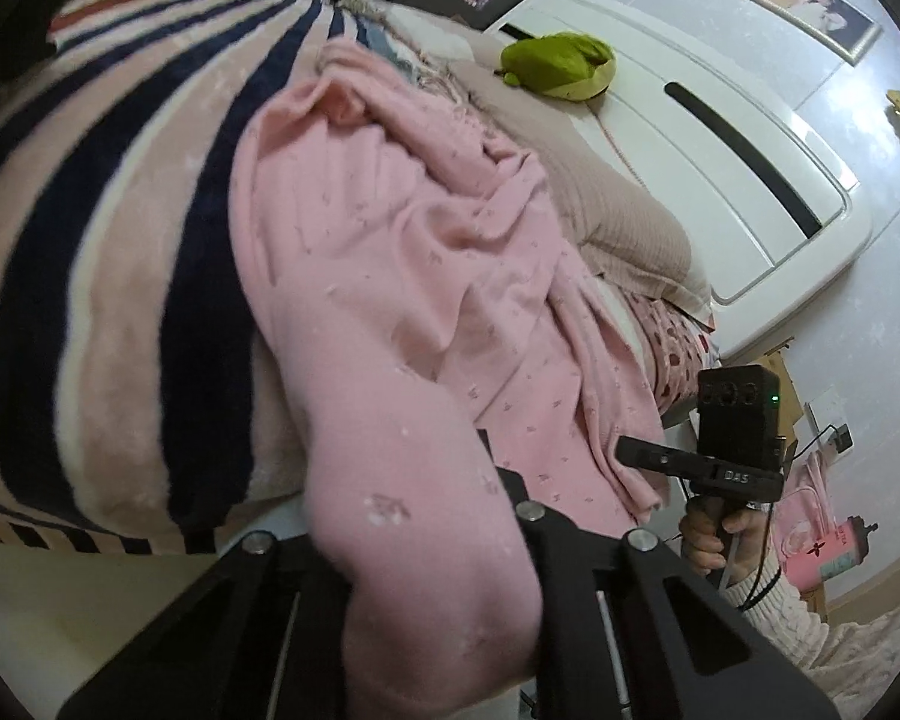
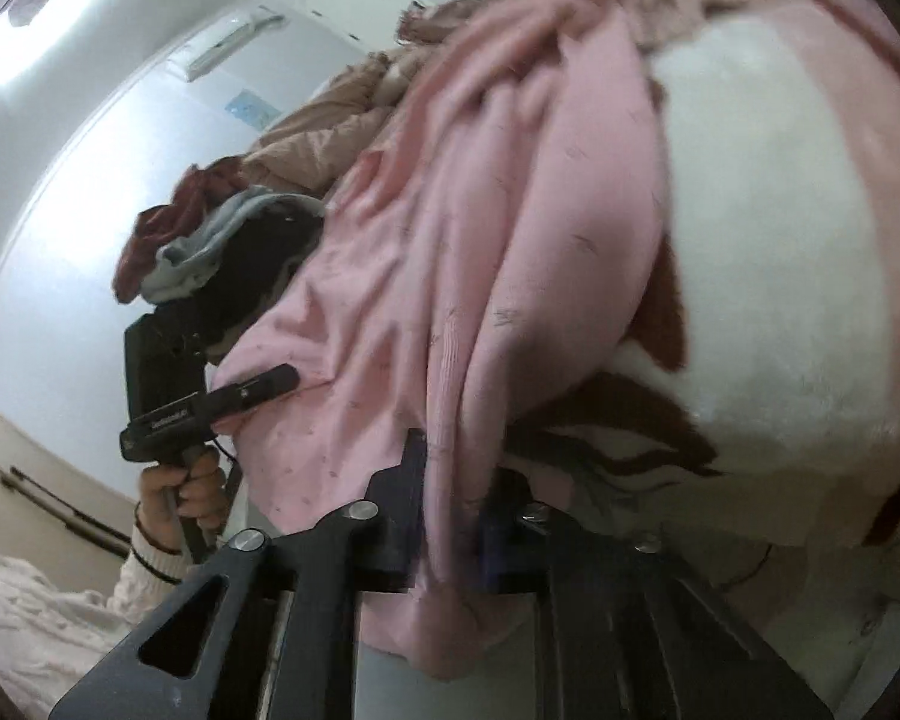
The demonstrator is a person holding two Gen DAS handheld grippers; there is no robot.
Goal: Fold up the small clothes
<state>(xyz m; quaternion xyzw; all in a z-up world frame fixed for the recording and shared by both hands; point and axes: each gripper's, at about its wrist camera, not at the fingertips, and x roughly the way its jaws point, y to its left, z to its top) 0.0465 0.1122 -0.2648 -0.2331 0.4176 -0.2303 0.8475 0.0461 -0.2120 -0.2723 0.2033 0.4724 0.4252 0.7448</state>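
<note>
Both hand-held grippers, left and right, are clamping the pink garment; keeping its edge taut while folding.

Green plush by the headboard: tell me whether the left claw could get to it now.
Probably not: the left claw is shut on the pink garment, and the green plush lies far across the bed.

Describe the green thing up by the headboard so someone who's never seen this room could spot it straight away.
Start at the white headboard in the left wrist view. On the beige pillow against it lies a small green plush toy. It is the only bright green thing among pinks and stripes.
</note>
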